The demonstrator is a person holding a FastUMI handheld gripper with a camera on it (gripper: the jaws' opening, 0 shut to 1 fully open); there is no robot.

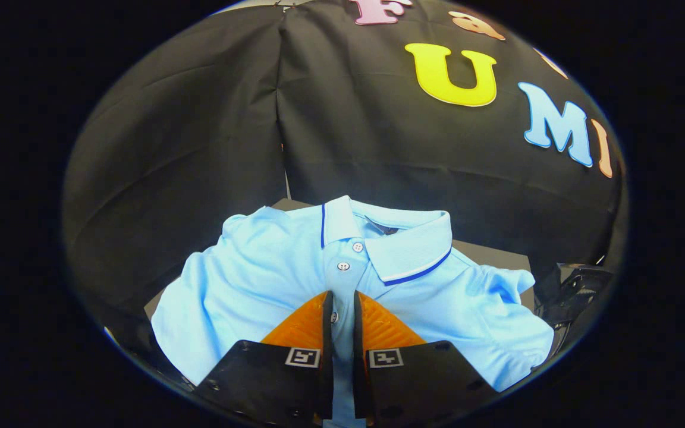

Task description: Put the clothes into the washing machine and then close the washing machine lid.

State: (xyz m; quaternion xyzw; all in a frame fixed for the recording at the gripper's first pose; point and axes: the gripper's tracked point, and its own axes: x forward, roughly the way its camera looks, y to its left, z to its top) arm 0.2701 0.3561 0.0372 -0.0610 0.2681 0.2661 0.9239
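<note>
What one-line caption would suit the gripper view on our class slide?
Gripper fingers nearly closed, pinching the button placket of a light blue polo shirt lying on a dark surface.

The polo shirt [259,279] is soft knit cloth with a fine pique texture, matt all over, its collar [408,249] a smoother rib edged with a darker woven stripe. Small glossy plastic buttons [343,266] sit down the placket. The claw [342,303] pinches that placket, both fingers [301,327] ribbed and faintly shiny like moulded plastic. The counter [491,249] at two o'clock looks matt and smooth. A glossy dark plastic object [568,291] glints at three o'clock. The wall [200,131] is creased matt cloth.
</note>
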